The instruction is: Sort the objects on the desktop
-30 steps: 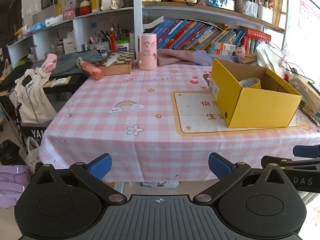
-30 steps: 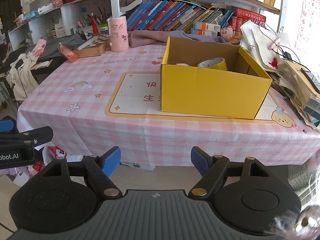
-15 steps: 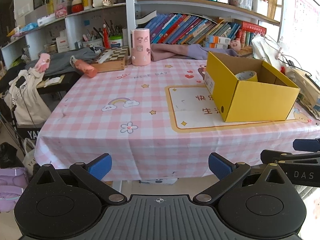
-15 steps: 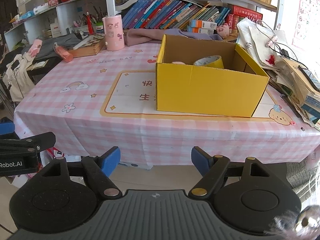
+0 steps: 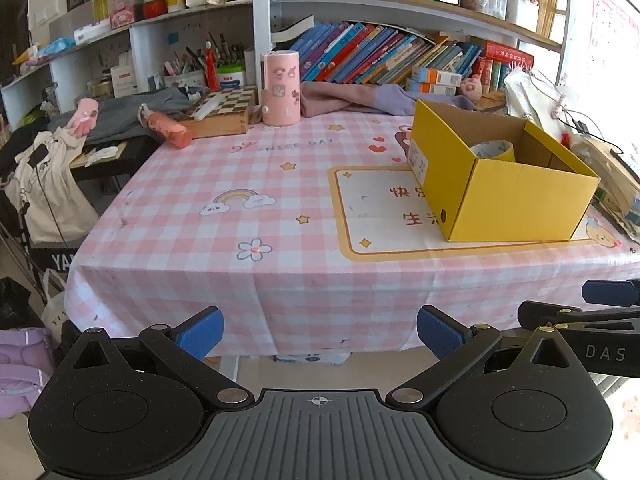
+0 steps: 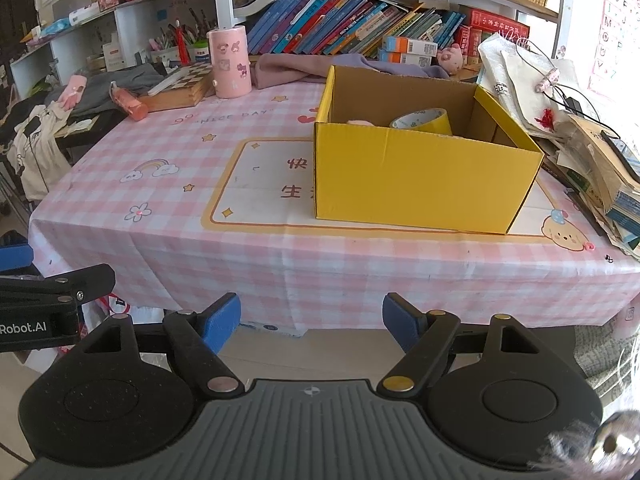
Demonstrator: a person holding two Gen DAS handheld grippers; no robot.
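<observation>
Both grippers hang off the near edge of the table, short of the pink checked tablecloth [image 5: 280, 184]. The left gripper [image 5: 320, 330] has its blue-padded jaws spread wide with nothing between them, and the right gripper [image 6: 311, 320] is likewise spread and empty. Each shows at the edge of the other's view: the right one at the right of the left wrist view, the left one at the left of the right wrist view.

On the right half of the table sits an open yellow cardboard box [image 6: 420, 176], resting partly on the printed yellow-bordered panel of the cloth. Inside it, toward the far side, a roll of yellow tape [image 6: 424, 120] stands tilted, and just left of it a small pink thing [image 6: 360, 122] peeks over the near wall (too little shows to name it).

At the far left of the table a pink cylindrical container [image 5: 280, 88] with cartoon stickers stands upright. Left of it lies a wooden chessboard box [image 5: 224, 112], and further left a salmon-pink folded umbrella [image 5: 166, 130] lies on its side at the table's edge. A mauve cloth [image 5: 352, 98] is heaped behind the box, in front of a shelf of leaning books [image 5: 380, 56]. A stack of papers and books [image 6: 592, 160] crowds the right edge.
</observation>
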